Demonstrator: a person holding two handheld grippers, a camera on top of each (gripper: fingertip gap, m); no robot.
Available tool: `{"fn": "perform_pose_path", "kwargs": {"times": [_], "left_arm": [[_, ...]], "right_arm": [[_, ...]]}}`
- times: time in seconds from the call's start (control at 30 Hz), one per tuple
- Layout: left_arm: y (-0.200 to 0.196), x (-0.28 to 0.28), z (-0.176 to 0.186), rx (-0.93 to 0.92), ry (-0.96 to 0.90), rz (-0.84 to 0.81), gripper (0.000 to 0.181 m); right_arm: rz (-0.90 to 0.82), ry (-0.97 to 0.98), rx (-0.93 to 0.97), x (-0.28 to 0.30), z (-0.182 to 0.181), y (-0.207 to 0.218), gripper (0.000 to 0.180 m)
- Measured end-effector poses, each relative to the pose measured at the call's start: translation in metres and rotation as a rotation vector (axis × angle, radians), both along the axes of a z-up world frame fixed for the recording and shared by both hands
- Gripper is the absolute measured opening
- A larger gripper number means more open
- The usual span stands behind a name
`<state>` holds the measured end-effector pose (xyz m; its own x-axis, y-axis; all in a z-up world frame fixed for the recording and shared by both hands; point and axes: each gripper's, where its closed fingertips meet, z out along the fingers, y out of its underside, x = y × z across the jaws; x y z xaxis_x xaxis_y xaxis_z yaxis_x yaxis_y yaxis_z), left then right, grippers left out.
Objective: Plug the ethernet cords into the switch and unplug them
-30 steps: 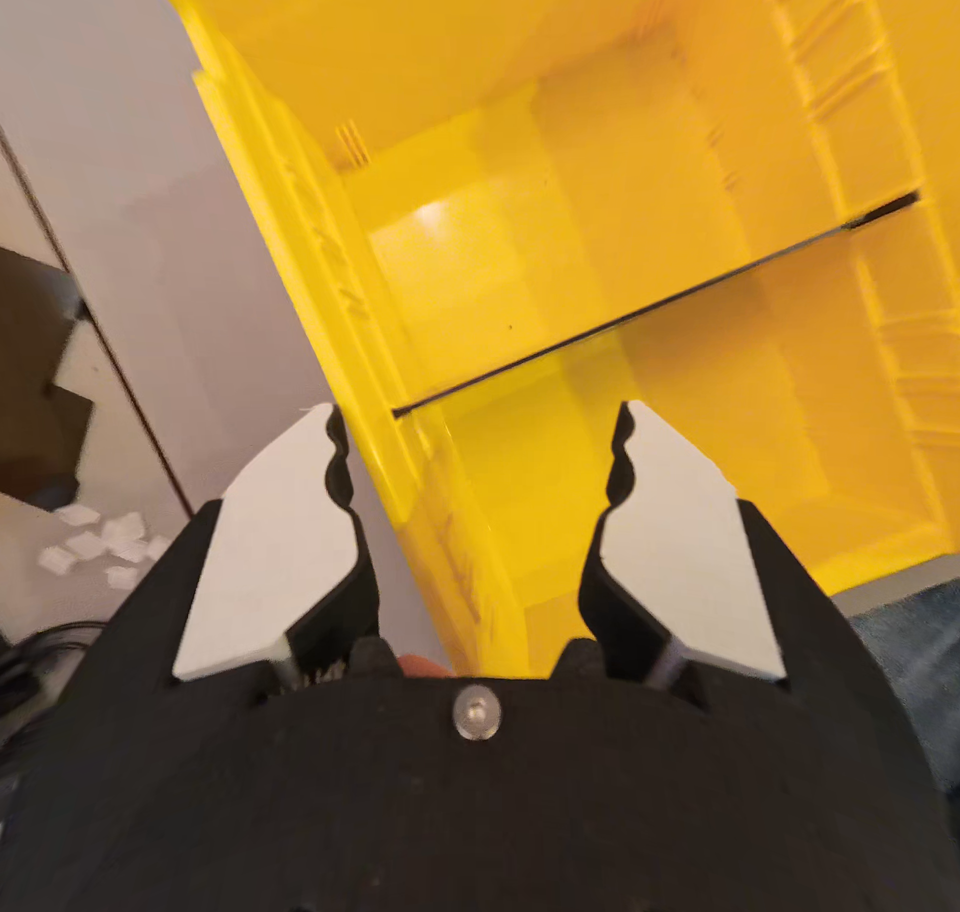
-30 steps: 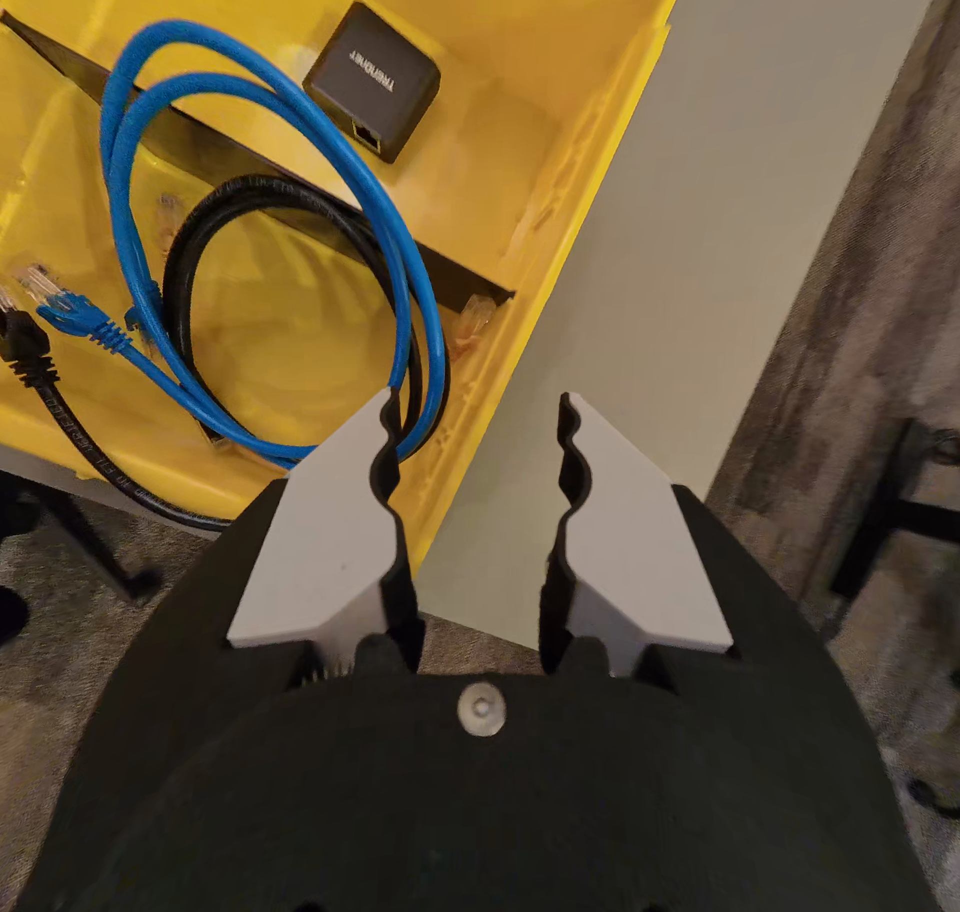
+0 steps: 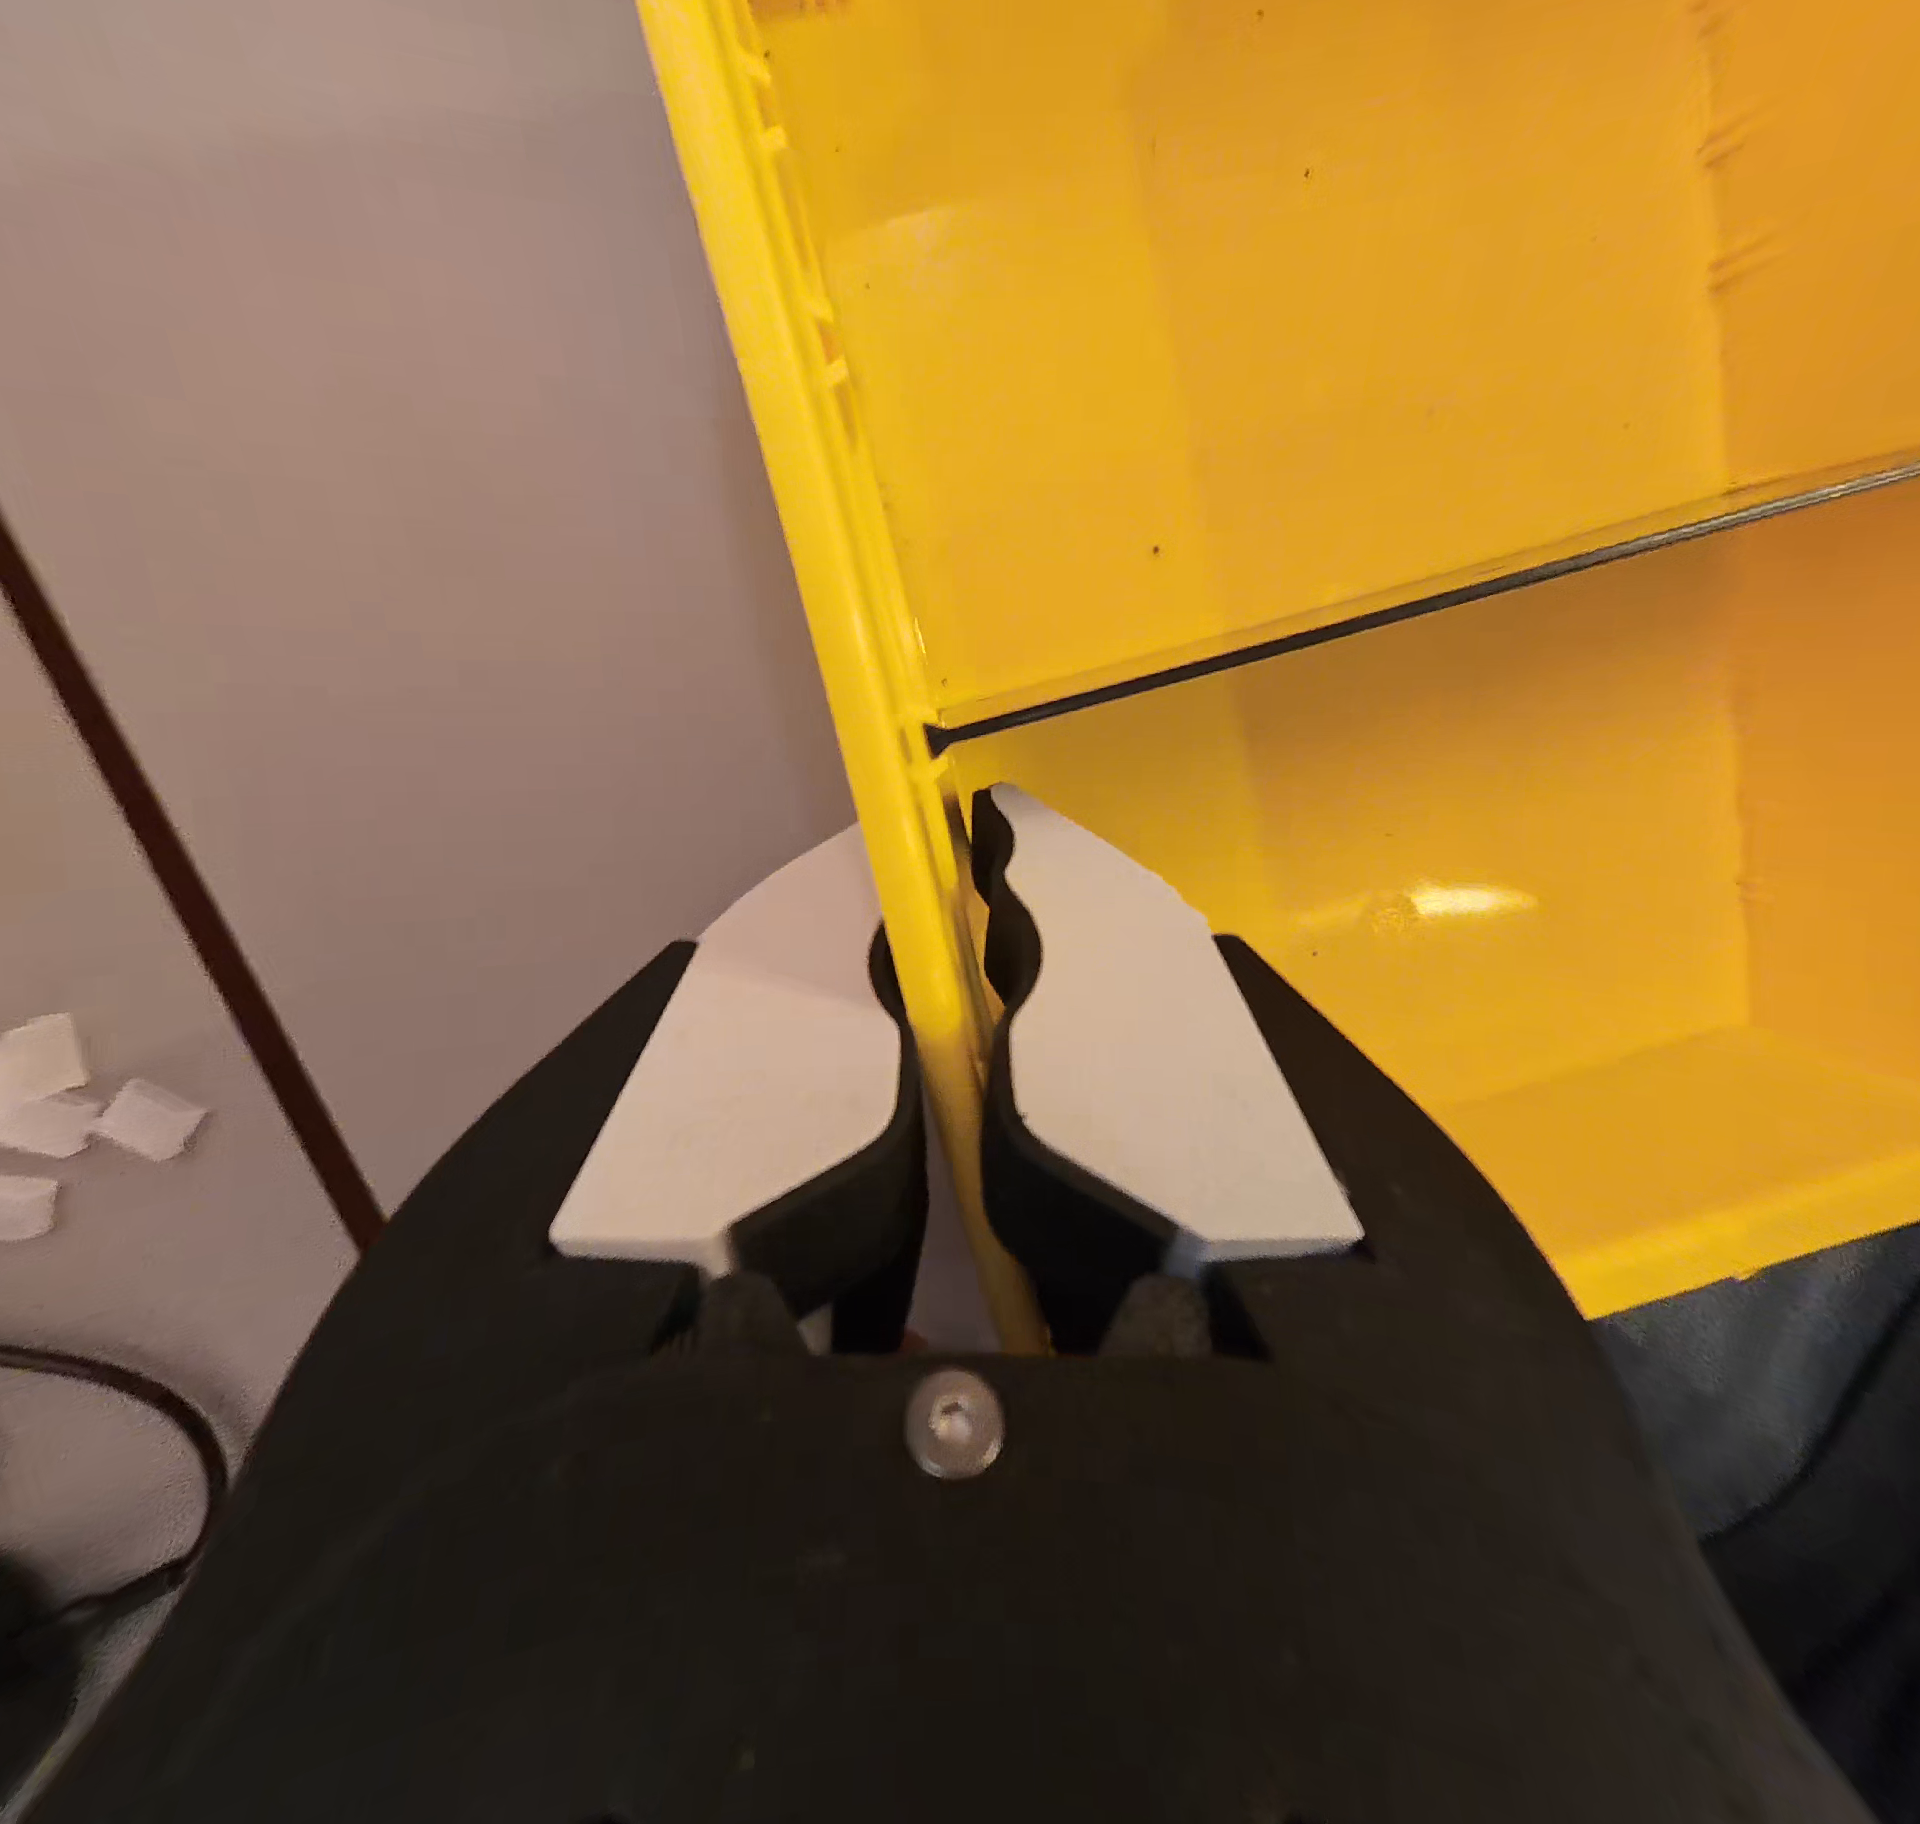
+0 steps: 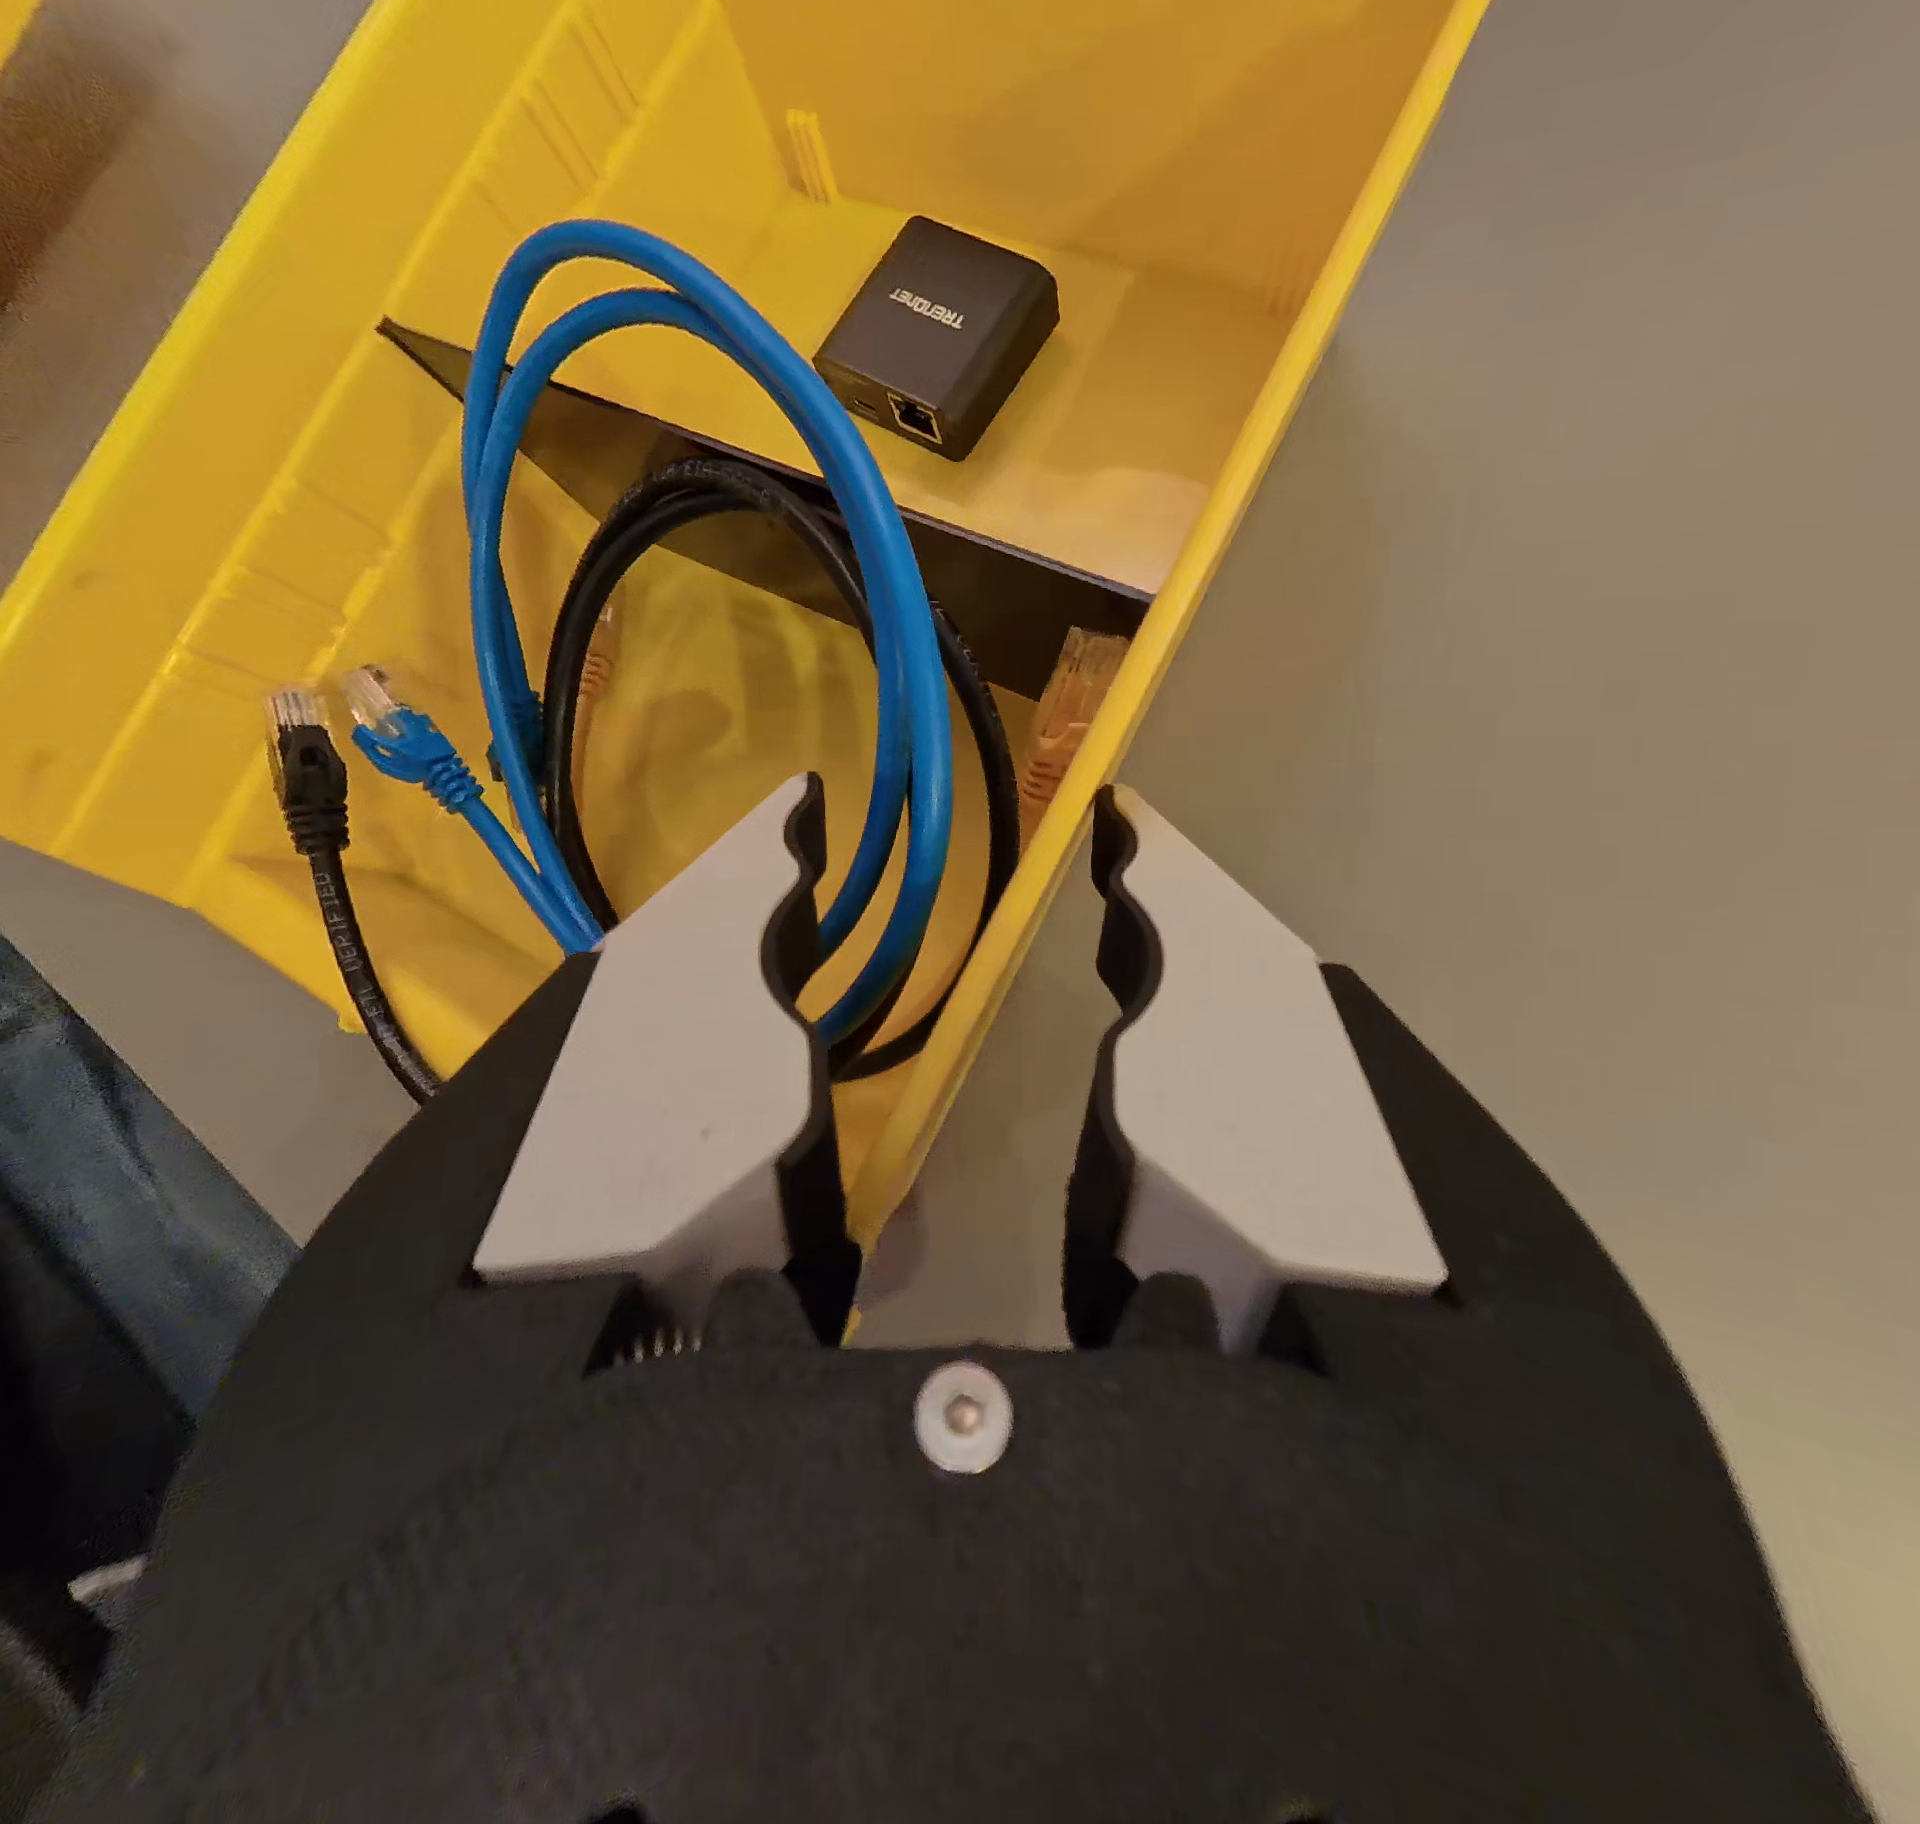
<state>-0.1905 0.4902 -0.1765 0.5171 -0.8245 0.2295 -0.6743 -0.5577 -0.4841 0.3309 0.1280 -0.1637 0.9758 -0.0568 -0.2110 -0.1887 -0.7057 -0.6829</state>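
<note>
Right hand-held gripper (image 4: 951,808) straddles bin wall (image 4: 1049,901); switch (image 4: 935,335) well ahead.

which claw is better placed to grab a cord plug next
Right. The right claw is open, straddling the bin wall, with the blue cord and black cord just ahead. The left claw is clamped on the rim of the empty bin, no cords in its view.

1. Yellow bin (image 3: 1351,320) with black divider (image 3: 1455,590) on pale tabletop (image 3: 364,424).
2. White paper scraps (image 3: 94,1120) lie left, beyond a dark strip (image 3: 187,891) (floor level, apparently).
</note>
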Motion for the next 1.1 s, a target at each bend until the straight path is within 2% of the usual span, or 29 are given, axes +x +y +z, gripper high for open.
{"fn": "perform_pose_path", "kwargs": {"times": [0.03, 0.23, 0.43, 0.47, 0.57, 0.67, 0.77, 0.9, 1.0, 1.1], "left_arm": [[0.002, 0.0, 0.008, 0.015, -0.02, 0.013, 0.006], [-0.001, -0.001, 0.062, 0.09, -0.157, 0.029, 0.006], [-0.002, -0.009, 0.11, 0.165, -0.222, 0.027, 0.006], [-0.003, -0.01, 0.116, 0.179, -0.223, 0.029, 0.006], [-0.009, -0.01, 0.133, 0.225, -0.217, 0.008, 0.006], [-0.023, -0.002, 0.151, 0.269, -0.222, -0.039, 0.006], [-0.045, 0.023, 0.167, 0.297, -0.243, -0.1, 0.006], [-0.078, 0.082, 0.174, 0.312, -0.248, -0.192, 0.006], [-0.104, 0.139, 0.168, 0.306, -0.236, -0.278, 0.007], [-0.133, 0.2, 0.155, 0.298, -0.202, -0.396, 0.007]], "right_arm": [[0.013, 0.003, 0.009, -0.011, 0.0, 0.012, 0.053], [0.139, 0.03, 0.05, -0.09, 0.001, 0.08, 0.065], [0.293, 0.081, 0.063, -0.192, 0.006, 0.142, 0.104], [0.337, 0.088, 0.059, -0.213, 0.006, 0.15, 0.111], [0.477, 0.198, 0.055, -0.269, 0.014, 0.164, 0.116], [0.505, 0.313, 0.121, -0.282, 0.036, 0.17, 0.123], [0.474, 0.298, 0.202, -0.259, 0.055, 0.164, 0.123], [0.431, 0.285, 0.328, -0.221, 0.092, 0.126, 0.122], [0.388, 0.257, 0.403, -0.189, 0.118, 0.082, 0.122], [0.356, 0.276, 0.397, -0.162, 0.128, 0.023, 0.128]]}}
